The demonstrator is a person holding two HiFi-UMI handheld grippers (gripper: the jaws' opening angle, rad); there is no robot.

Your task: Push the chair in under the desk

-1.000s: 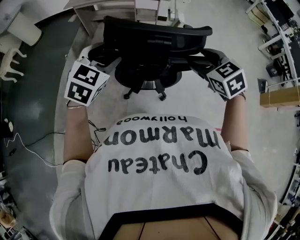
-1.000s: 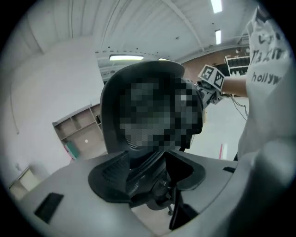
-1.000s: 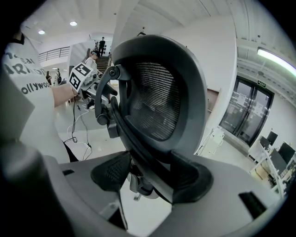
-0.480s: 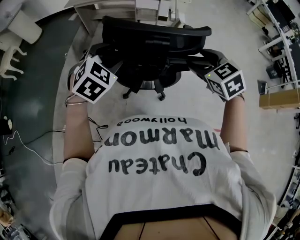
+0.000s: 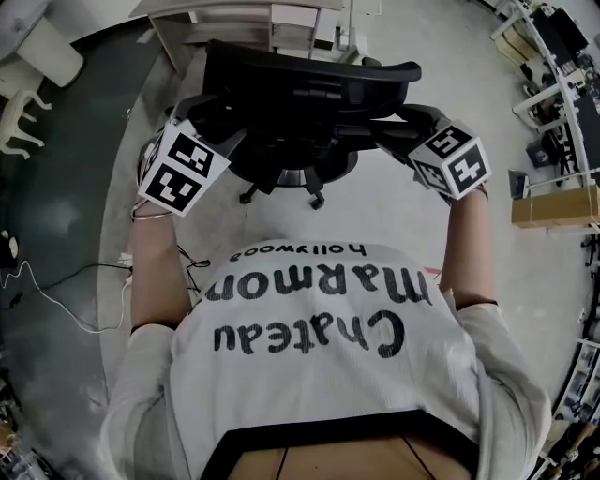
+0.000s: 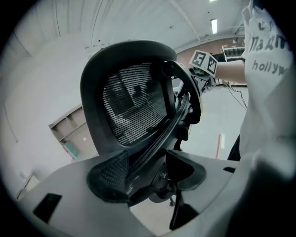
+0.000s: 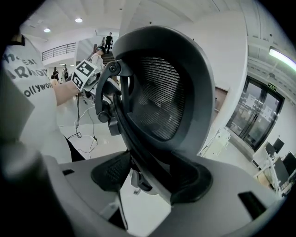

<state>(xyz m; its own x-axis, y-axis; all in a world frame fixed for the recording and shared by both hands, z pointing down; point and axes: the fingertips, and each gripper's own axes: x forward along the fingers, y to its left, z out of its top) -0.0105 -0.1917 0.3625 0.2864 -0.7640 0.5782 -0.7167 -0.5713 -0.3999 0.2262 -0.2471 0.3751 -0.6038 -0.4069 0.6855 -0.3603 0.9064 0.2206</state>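
Observation:
A black mesh office chair (image 5: pixel 309 80) stands in front of me, its backrest towards me and its wheeled base (image 5: pixel 281 178) on the pale floor. The white desk (image 5: pixel 234 19) is just beyond it at the top of the head view. My left gripper (image 5: pixel 214 127) holds the backrest's left edge. In the left gripper view the left gripper (image 6: pixel 148 173) has the backrest (image 6: pixel 134 111) frame between its pads. My right gripper (image 5: pixel 398 127) holds the right edge the same way. In the right gripper view the right gripper (image 7: pixel 152 178) is closed on the backrest (image 7: pixel 162 92) frame.
A thin cable (image 5: pixel 56 300) trails over the dark floor at the left. White furniture (image 5: pixel 28 56) stands at the upper left. Shelving and a cardboard box (image 5: pixel 553 202) line the right side. A red floor line (image 6: pixel 219 143) runs behind the chair.
My left gripper swung in from beside the chair onto the backrest's left edge. The chair has shifted slightly towards the desk. The right gripper kept its hold.

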